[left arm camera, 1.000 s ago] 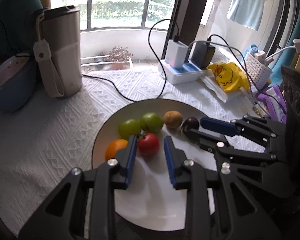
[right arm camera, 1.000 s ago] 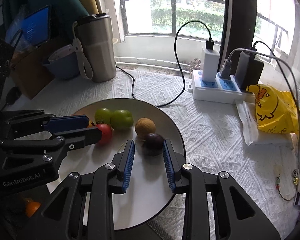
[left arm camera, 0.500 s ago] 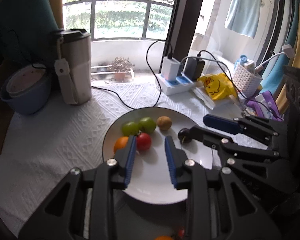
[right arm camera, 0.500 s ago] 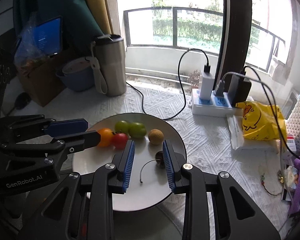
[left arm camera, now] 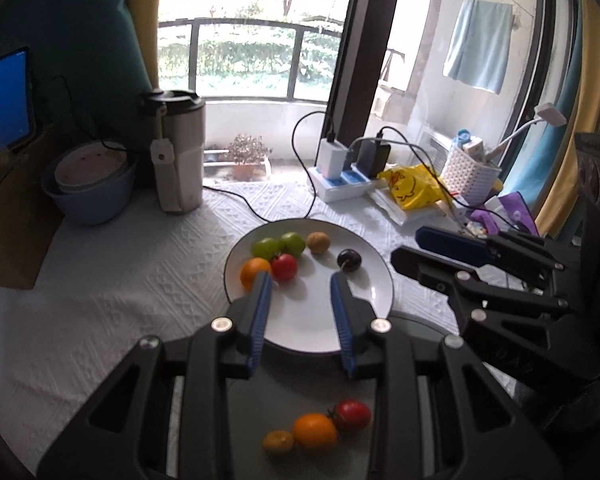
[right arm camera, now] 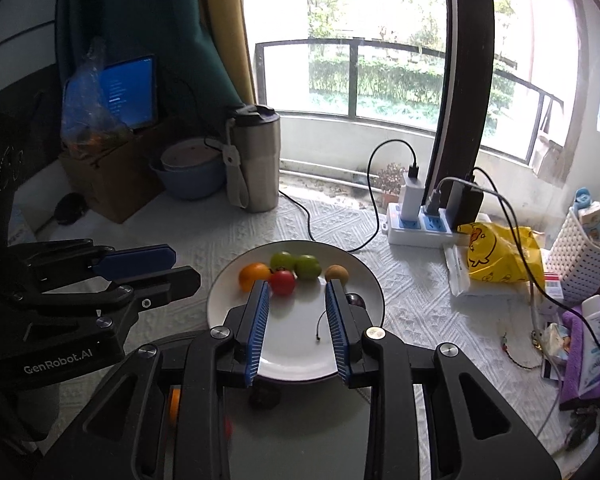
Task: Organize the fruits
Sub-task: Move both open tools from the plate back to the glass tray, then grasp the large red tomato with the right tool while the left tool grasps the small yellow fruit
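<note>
Ahead of both parted, empty grippers sits the white plate (left arm camera: pixel 374 280), its fruit beyond their tips: the red tomato (left arm camera: pixel 284 267) and orange (left arm camera: pixel 254 271) just past the left gripper (left arm camera: pixel 300 284), the dark plum (right arm camera: pixel 356 301) half hidden behind the right gripper (right arm camera: pixel 296 292). Both have pulled back and up since a second ago, so the plate looks smaller. Below the left gripper, more fruit (left arm camera: pixel 315 431) has come into view, blurred.
</note>
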Motion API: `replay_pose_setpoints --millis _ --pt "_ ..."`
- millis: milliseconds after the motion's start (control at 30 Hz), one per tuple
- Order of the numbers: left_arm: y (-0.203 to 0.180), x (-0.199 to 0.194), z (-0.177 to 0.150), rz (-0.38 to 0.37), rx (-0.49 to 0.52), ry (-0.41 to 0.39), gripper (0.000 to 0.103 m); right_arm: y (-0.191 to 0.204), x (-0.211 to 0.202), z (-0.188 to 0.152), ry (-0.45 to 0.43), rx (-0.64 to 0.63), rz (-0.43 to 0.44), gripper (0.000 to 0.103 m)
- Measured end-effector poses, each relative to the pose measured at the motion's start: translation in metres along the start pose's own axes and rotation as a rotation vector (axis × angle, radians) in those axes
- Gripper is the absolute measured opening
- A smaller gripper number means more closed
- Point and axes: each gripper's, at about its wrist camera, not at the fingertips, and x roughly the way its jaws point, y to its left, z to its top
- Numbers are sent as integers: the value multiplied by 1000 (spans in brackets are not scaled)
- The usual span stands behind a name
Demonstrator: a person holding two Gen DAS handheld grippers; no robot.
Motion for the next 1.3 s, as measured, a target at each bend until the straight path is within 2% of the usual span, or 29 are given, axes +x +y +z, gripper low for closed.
replay_pose_setpoints --millis 267,667,767,867,1067,1300 --pt "-3 -34 -12 5 0 -52 35 17 -26 -5 -24 -17 -2 31" --pt "1 -66 -39 2 -22 -92 37 38 -48 -21 -32 -39 15 31" --pt "2 -72 -47 9 -27 -101 45 44 -52 -26 -27 -42 23 31" --pt "5 -77 -55 15 -37 -106 46 48 -54 -32 -24 -41 29 31" --pt "17 -79 -75 34 -76 -94 46 55 -51 -45 4 -44 42 31" --pt "24 -66 -99 41 -100 -45 46 56 -39 -64 51 -30 54 31"
